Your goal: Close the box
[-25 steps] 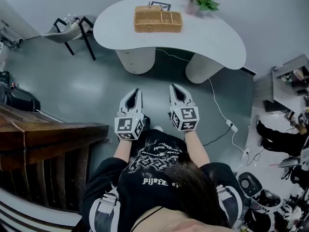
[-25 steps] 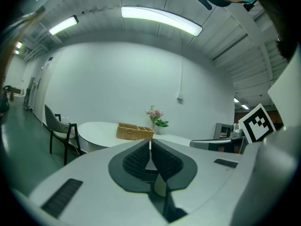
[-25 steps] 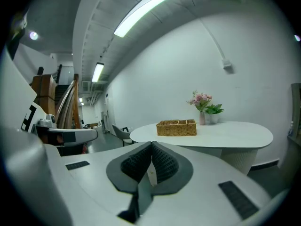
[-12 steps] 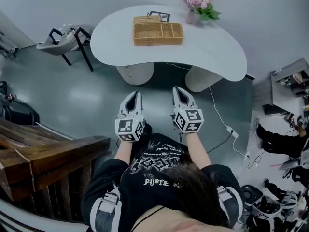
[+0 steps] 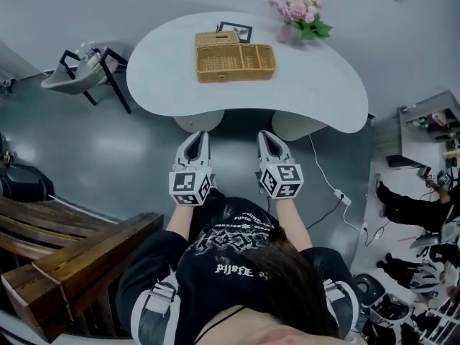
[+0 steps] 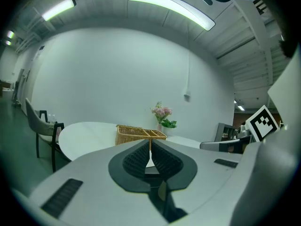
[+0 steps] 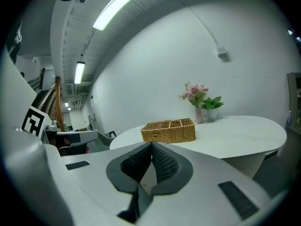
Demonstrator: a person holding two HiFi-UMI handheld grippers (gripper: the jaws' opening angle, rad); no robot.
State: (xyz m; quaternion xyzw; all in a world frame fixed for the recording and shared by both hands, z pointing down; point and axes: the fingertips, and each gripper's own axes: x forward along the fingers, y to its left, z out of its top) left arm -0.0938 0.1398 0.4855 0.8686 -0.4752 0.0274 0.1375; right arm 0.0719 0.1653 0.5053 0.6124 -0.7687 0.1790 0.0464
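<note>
A wicker box (image 5: 235, 62) with its lid tipped open behind it stands on the white kidney-shaped table (image 5: 316, 85); it also shows as the box (image 6: 139, 134) in the left gripper view and as the box (image 7: 169, 131) in the right gripper view. My left gripper (image 5: 199, 134) and right gripper (image 5: 264, 134) hang side by side in the air short of the table's near edge, well away from the box. Both have their jaws shut tip to tip with nothing between them.
A vase of pink flowers (image 5: 298, 9) and a small framed picture (image 5: 236, 30) stand behind the box. A chair (image 5: 83, 74) is left of the table, a wooden stair rail (image 5: 79, 257) at my lower left, a cable and plug (image 5: 338, 189) on the floor right.
The table and box have come nearer and lower in the head view as I stepped forward. Both grippers stay shut and level in front of me.
</note>
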